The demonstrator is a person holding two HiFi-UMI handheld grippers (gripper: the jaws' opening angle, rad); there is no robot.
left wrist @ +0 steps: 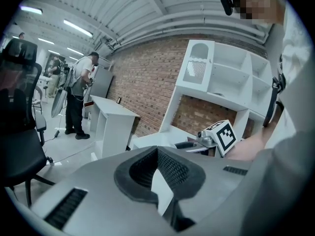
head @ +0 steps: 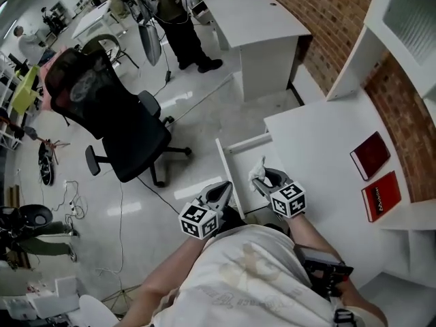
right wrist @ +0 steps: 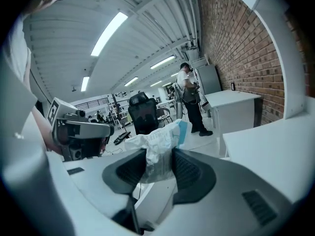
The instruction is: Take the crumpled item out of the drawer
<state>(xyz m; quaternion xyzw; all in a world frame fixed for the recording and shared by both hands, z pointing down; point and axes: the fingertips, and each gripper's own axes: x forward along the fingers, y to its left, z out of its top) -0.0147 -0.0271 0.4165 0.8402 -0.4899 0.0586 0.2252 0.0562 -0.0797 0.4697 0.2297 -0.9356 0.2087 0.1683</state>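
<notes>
The crumpled item (head: 261,168), a white wad of paper or plastic with a pale blue edge, hangs just above the open white drawer (head: 240,157). My right gripper (head: 264,178) is shut on it. In the right gripper view the wad (right wrist: 160,144) sticks up from between the two dark pads (right wrist: 189,168), which press on its sides. My left gripper (head: 221,191) is to the left of the drawer's front corner, over the floor. Its jaws are shut with nothing in them (left wrist: 157,168). The inside of the drawer is mostly hidden behind the grippers.
The drawer belongs to a white desk (head: 327,148) with two red books (head: 370,155) at its right side. A black office chair (head: 116,114) stands on the floor to the left. Farther back are another white desk (head: 252,19) and a standing person (head: 180,26). A brick wall runs along the right.
</notes>
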